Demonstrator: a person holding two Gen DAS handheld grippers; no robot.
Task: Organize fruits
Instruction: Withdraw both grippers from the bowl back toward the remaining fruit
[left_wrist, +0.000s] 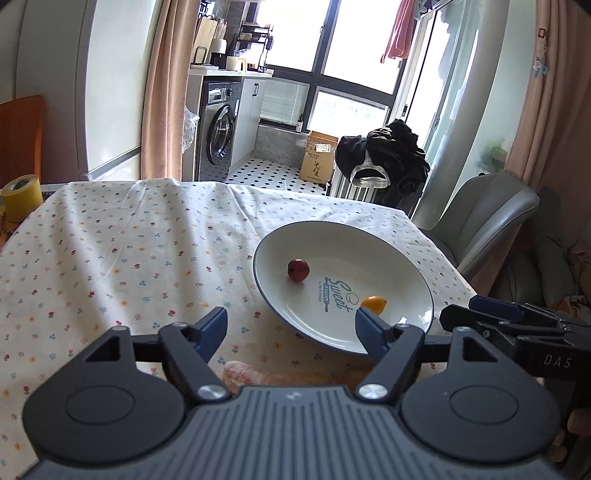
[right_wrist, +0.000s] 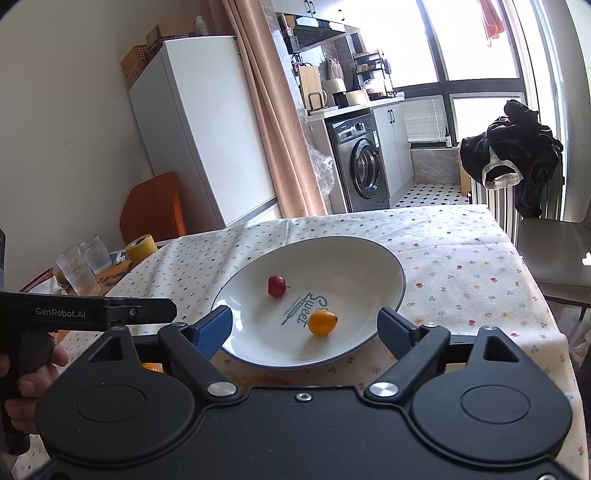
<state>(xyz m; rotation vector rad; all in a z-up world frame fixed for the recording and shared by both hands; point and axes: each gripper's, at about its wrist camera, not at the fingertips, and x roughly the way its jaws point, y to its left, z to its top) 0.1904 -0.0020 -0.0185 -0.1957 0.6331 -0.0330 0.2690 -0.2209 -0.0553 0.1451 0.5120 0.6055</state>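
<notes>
Both grippers, left gripper (left_wrist: 291, 325) and right gripper (right_wrist: 304, 326), gape wide and empty near the plate (right_wrist: 369, 254); a peeled fruit (left_wrist: 243, 373) lies half-hidden beneath the left.

The desk (right_wrist: 461, 258) wears a cream cloth (left_wrist: 129, 258) dotted with small flowers, creased toward its far edge. In the right wrist view a white plate (right_wrist: 369, 258) with a dark rim sits at the centre, directly on the cloth. At ten o'clock from it a yellow tape roll (right_wrist: 140, 246) stands by the cloth's edge, and further out at nine o'clock are two clear glasses (right_wrist: 79, 271), apparently on bare desk beyond the cloth.
</notes>
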